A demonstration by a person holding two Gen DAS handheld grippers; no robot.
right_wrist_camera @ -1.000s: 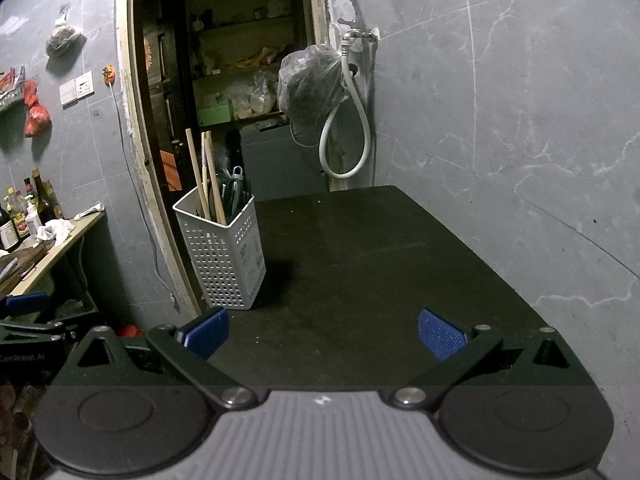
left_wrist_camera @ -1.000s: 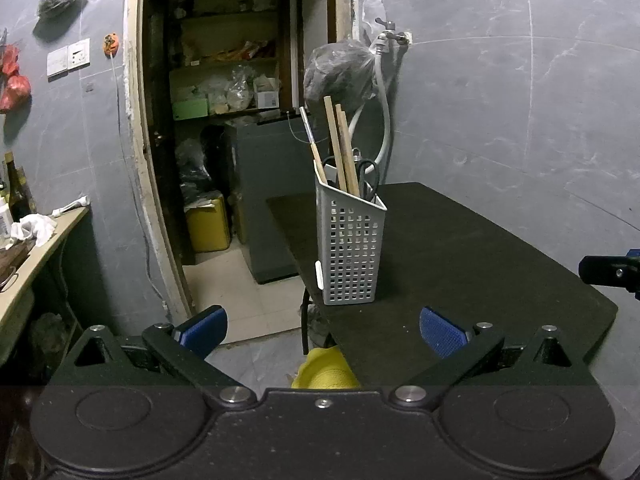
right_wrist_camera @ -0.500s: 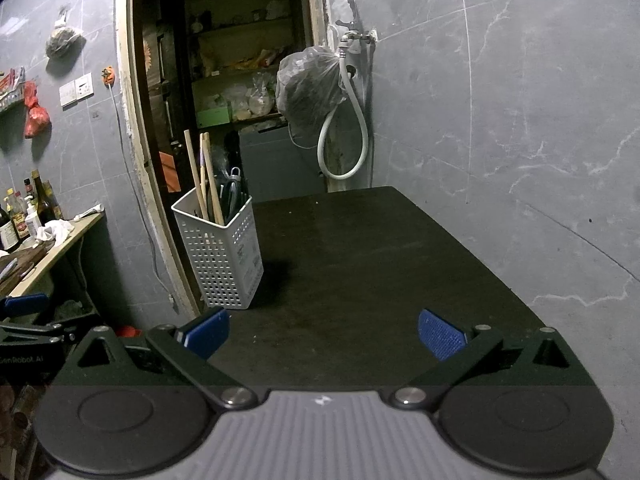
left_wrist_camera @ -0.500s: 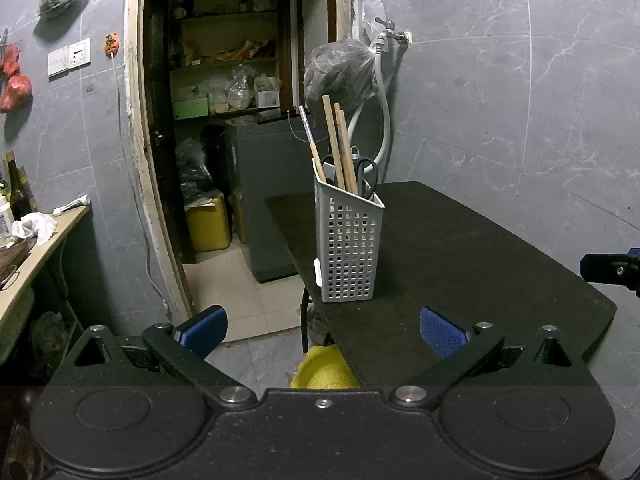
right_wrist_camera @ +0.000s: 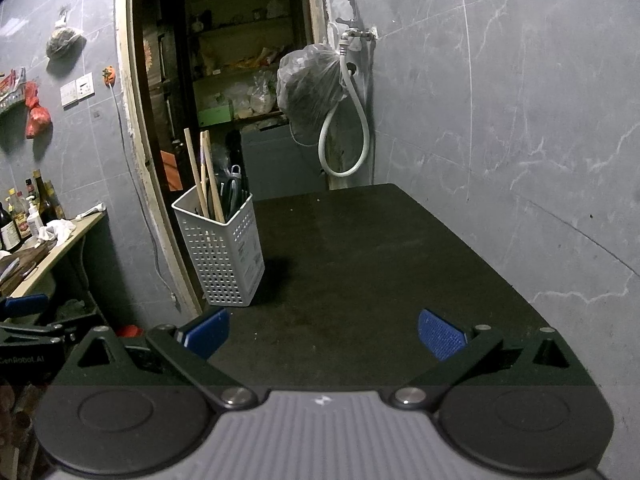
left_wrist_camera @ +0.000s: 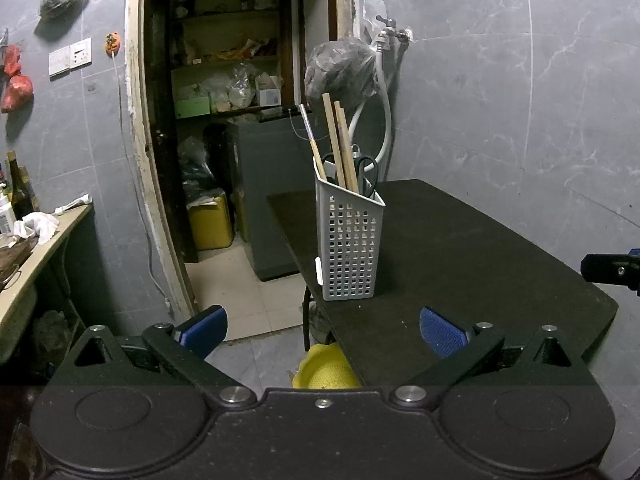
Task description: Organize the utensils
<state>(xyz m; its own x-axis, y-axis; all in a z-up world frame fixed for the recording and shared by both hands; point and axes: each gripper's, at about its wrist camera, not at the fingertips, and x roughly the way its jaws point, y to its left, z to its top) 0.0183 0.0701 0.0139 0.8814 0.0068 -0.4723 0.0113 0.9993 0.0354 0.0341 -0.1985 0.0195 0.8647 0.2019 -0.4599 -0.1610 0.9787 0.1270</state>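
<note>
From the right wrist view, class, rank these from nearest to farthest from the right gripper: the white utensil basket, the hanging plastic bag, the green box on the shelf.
1. white utensil basket, on the table's left edge, ahead-left of the right gripper.
2. hanging plastic bag, beyond the table's far end.
3. green box, on the shelf through the doorway.

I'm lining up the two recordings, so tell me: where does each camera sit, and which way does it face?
Left wrist: rides the left tool, off the table's near-left corner, facing the basket and doorway; own open blue fingers show.
Right wrist: rides the right tool, over the near table edge, facing the back wall; open fingers show.
Shared: basket with wooden sticks and scissors, table, each other's tool at a frame edge.
</note>
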